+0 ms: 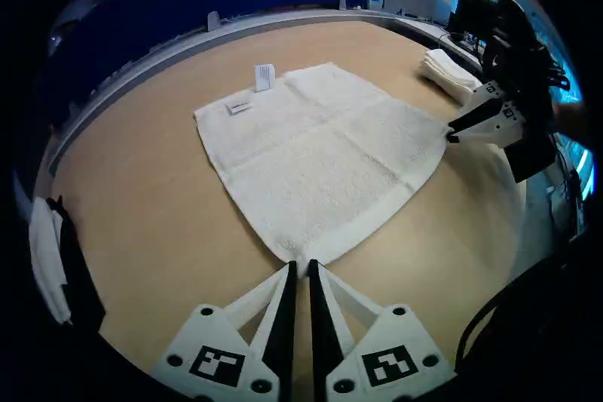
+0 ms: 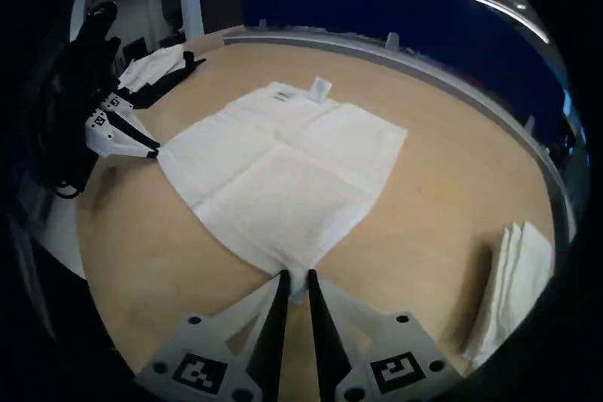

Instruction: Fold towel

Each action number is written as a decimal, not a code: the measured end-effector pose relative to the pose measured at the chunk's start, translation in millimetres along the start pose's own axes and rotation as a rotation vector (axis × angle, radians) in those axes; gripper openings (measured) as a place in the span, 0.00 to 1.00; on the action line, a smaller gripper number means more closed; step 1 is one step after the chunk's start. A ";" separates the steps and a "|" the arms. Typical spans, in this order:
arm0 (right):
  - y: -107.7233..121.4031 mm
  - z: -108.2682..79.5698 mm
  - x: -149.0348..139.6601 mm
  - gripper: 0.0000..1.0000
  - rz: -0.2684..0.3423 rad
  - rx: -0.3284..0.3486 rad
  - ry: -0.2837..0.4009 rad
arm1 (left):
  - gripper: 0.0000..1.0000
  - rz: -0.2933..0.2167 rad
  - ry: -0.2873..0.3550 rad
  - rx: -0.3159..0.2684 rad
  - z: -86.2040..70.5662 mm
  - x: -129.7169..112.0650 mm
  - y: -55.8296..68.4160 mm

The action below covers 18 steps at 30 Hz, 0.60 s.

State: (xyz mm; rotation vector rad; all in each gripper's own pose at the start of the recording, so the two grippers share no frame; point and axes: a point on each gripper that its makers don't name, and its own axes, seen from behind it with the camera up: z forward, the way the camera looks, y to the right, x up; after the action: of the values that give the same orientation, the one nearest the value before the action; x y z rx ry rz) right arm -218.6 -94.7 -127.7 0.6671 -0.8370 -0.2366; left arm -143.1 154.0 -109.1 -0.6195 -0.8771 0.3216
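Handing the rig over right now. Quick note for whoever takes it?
Left gripper: closed on one corner of the white terry towel.
Right gripper: closed on the neighbouring corner.
The towel lies spread flat on the tan wooden table. A stack of folded white towels sits off to the side.
Done: both corners gripped.
Left: every fold.

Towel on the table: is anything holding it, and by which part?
Yes. The left gripper pinches one corner of the towel; the right gripper pinches the neighbouring corner.
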 end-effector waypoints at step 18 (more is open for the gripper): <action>-3.5 -61.8 52.6 0.19 -0.047 0.012 0.047 | 0.12 -0.077 0.080 0.044 -60.4 42.5 -1.8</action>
State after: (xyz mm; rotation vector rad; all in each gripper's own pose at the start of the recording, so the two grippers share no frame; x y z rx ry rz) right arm -137.4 -92.9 -127.7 0.7019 -0.7794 -0.2575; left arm -69.2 151.6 -110.9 -0.5531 -0.8128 0.2448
